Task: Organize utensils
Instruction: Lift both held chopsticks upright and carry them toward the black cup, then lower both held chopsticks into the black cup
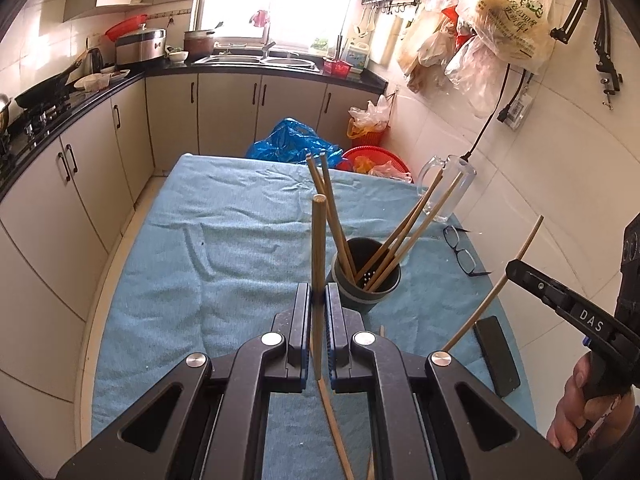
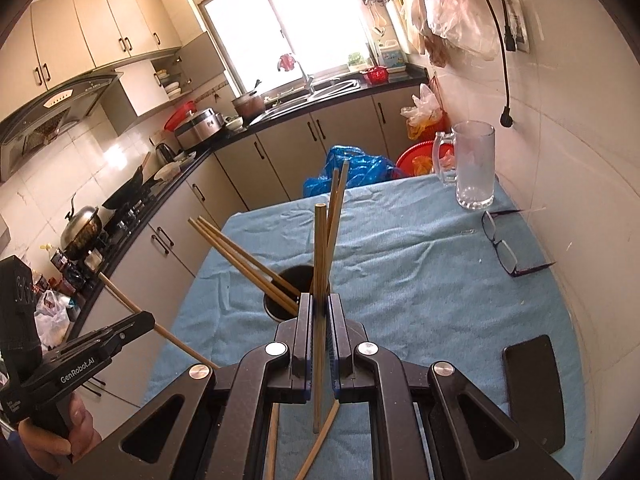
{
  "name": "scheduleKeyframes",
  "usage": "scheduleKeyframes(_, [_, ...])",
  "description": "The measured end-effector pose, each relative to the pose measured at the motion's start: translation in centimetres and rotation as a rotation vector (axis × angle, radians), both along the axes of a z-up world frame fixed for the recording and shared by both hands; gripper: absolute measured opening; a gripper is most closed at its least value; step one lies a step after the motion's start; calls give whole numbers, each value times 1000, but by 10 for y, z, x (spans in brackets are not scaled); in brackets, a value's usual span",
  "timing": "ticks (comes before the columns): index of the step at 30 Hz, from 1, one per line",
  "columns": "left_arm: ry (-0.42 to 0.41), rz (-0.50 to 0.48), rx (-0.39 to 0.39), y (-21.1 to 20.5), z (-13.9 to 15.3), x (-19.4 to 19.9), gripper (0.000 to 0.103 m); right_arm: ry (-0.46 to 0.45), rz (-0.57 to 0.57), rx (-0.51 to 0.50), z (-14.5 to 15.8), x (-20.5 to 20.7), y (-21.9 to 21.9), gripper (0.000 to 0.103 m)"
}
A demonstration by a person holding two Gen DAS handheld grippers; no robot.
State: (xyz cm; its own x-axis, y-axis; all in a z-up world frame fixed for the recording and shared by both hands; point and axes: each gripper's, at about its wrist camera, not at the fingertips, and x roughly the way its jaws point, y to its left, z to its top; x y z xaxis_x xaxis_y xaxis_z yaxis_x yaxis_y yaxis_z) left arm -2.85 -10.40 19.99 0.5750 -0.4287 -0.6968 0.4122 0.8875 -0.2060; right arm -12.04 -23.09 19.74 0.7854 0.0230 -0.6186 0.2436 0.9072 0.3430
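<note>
A dark grey holder cup [image 1: 366,280] stands on the blue cloth and holds several wooden chopsticks [image 1: 404,234] that lean outward. My left gripper [image 1: 318,300] is shut on one wooden chopstick [image 1: 319,248], held upright just left of the cup. My right gripper [image 2: 319,308] is shut on another wooden chopstick [image 2: 319,280], held upright over the near side of the cup [image 2: 288,292]. The right gripper also shows at the right of the left wrist view [image 1: 516,270], the left gripper at the left of the right wrist view [image 2: 146,320]. Loose chopsticks [image 2: 316,444] lie on the cloth under the grippers.
A glass mug [image 2: 474,164], black glasses [image 2: 502,246] and a black phone [image 2: 534,392] lie along the table's right side by the tiled wall. Kitchen cabinets [image 1: 80,184] run along the left. A blue bag [image 1: 292,142] and red baskets [image 1: 376,160] sit beyond the table.
</note>
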Motion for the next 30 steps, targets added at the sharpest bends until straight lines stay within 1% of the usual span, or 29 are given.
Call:
scheduleKeyframes(15, [-44,-13,-15,-4,26,6,6,-44,-10,-8,23,9,-10,7])
scheduleKeyframes(30, [-104,-41,-50,-18,69,19,6,-103,-15,-25,52,30,-19,7])
